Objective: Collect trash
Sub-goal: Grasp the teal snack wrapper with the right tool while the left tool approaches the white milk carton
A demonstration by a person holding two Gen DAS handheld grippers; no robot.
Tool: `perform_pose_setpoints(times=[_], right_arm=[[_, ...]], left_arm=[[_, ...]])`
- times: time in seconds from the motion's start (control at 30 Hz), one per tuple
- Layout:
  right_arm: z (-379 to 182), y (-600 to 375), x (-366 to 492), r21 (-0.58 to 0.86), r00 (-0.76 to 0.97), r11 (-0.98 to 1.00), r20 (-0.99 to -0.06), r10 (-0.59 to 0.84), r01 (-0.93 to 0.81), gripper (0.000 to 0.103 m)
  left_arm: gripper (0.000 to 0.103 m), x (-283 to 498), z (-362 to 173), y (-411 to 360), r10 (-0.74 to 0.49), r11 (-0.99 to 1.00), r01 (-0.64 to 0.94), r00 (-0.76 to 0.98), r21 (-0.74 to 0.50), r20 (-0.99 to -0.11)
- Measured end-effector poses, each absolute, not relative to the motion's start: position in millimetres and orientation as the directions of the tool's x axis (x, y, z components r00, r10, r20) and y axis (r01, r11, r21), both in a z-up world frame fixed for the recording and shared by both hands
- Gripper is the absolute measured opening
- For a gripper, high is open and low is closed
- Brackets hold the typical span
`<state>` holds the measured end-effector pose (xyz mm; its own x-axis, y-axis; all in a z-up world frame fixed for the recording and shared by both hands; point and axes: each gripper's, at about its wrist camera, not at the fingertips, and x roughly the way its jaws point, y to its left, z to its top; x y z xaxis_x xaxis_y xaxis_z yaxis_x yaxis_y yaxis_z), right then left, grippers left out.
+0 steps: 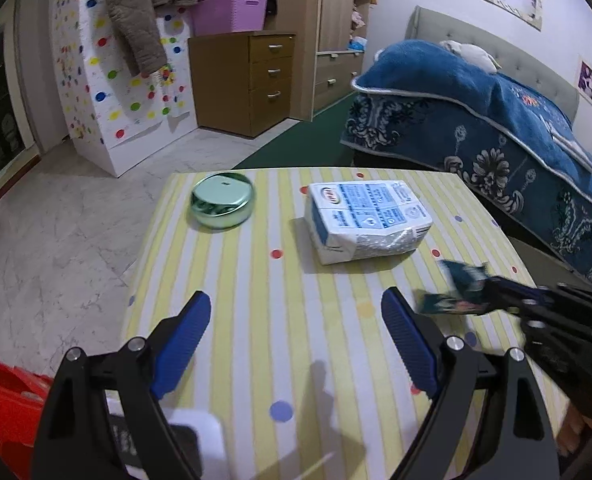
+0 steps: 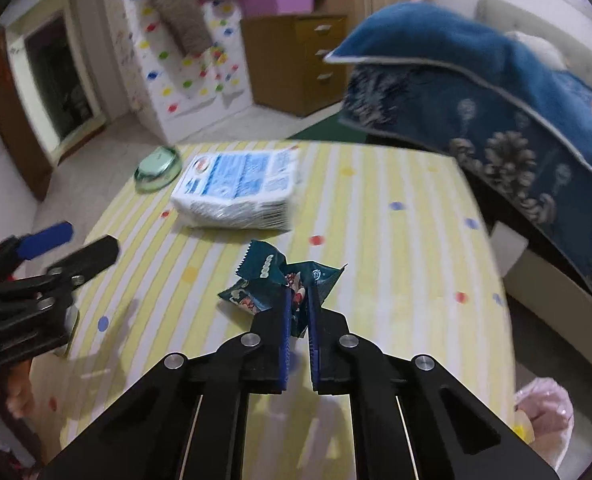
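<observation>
My right gripper [image 2: 299,296] is shut on a crumpled dark teal snack wrapper [image 2: 272,276] and holds it just above the striped yellow table [image 2: 396,264]. The wrapper also shows in the left wrist view [image 1: 452,292], at the tip of the right gripper [image 1: 492,292] on the right. My left gripper [image 1: 296,304] is open and empty over the near part of the table [image 1: 296,360]; it shows at the left in the right wrist view [image 2: 76,244].
A white and blue tissue pack [image 1: 366,220] [image 2: 240,192] and a green round tin [image 1: 222,199] [image 2: 158,168] lie on the far part of the table. A bed with a blue blanket [image 1: 496,128] stands right. A pink bag [image 2: 544,420] sits low right; something red [image 1: 4,400] low left.
</observation>
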<state>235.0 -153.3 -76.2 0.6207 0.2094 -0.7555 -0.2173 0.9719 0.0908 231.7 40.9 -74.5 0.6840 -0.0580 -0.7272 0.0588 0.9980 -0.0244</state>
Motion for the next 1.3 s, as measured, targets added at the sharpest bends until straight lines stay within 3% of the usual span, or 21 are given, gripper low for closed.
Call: perform_pose_setpoints(times=[0.17,0.47,0.57,0.73,0.8,0.83,0.87,1.03,1.3], right_arm=[[-72.7,-188.5,234.4,0.141,0.679,0.985,-0.714,0.171,-0.100,0.007],[-71.4,-210.3,239.2,0.132,0.697,0.990,-0.706,0.128,-0.048,0.007],[-67.5,-216.7,237.3,0.136,0.705,0.990,-0.698,0.122,-0.037,0.007],[-65.7,-224.1,236.6,0.121,0.714,0.993,-0.694,0.095,-0.014,0.007],[-65.4,-226.5,235.7,0.115,0.715,0.993,-0.694,0.085,-0.007,0.007],[-65.5,-227.5,235.0,0.115,0.716,0.993,-0.693,0.084,-0.005,0.007],[-65.6,-228.6,234.4,0.114,0.716,0.994,-0.694,0.082,-0.003,0.007],[-66.0,-229.4,234.9,0.118,0.711,0.993,-0.698,0.088,-0.007,0.007],[-68.8,-231.2,237.8,0.129,0.695,0.991,-0.711,0.106,-0.019,0.007]], left_arm=[[0.064,254.9,-83.1,25.5,-0.070,0.996,0.091,0.672,-0.012,-0.737],[0.055,295.4,-98.6,3.9,-0.125,0.988,0.149,0.644,-0.036,-0.755],[0.049,291.5,-103.6,-9.8,-0.200,0.970,0.234,0.619,-0.065,-0.759],[0.049,275.5,-101.3,-38.2,-0.302,0.921,0.384,0.597,-0.066,-0.743],[0.063,273.5,-97.9,-38.5,-0.300,0.923,0.378,0.603,-0.066,-0.739],[0.087,272.9,-96.6,-37.6,-0.283,0.931,0.361,0.611,-0.057,-0.739],[0.096,273.1,-94.9,-35.4,-0.252,0.943,0.330,0.633,-0.039,-0.732],[0.096,289.4,-98.4,-25.7,-0.178,0.966,0.259,0.648,-0.006,-0.741],[0.096,313.5,-108.9,-32.6,-0.170,0.950,0.310,0.641,0.050,-0.749]])
